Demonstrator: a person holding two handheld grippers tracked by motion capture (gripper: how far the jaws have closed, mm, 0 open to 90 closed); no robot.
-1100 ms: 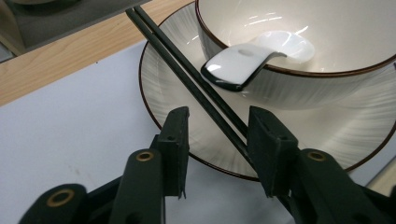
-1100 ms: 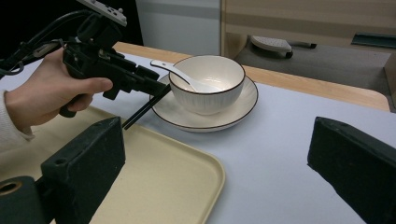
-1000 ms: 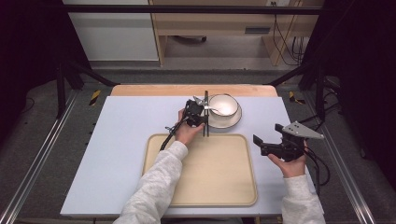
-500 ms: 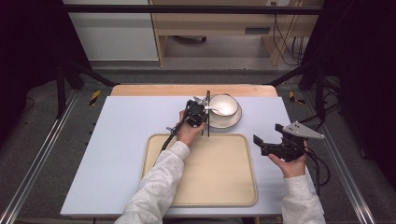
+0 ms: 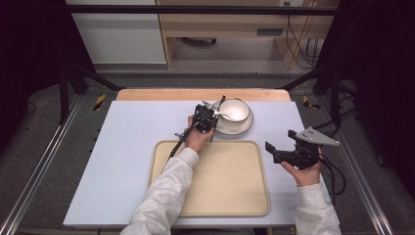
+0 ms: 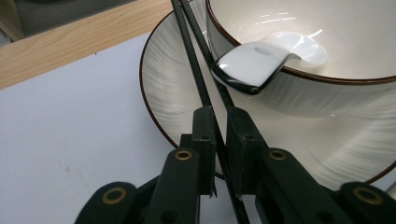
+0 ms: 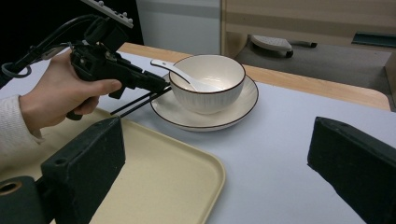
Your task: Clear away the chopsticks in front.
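Gripping a pair of thin black chopsticks (image 6: 205, 88) between its nearly closed jaws, the left tool (image 5: 205, 119) sits at the far middle of the pale blue-grey worktop (image 5: 122, 147), just left of the crockery. In the left gripper view the two sticks run up from between the jaws and cross the rim of a wide white saucer with a dark brown edge (image 6: 163, 93), passing close by the outer wall of a white ribbed bowl with a dark brown rim (image 6: 327, 88) that stands on that saucer. A white ceramic soup spoon (image 6: 261, 60) lies in the bowl, its handle hanging out over the rim towards the chopsticks; I cannot tell whether handle and sticks touch. From the right gripper view the sticks slant down and back from the left tool's jaws, over the far edge of a beige rectangular plastic tray with rounded corners (image 7: 154, 186). That tray lies flat on the near middle of the worktop, just on the near side of the saucer. The right tool (image 5: 286, 152) is held in the person's right hand (image 5: 306, 172) above the worktop beside the tray's right edge, well apart from the bowl, its jaws spread wide with nothing between them.
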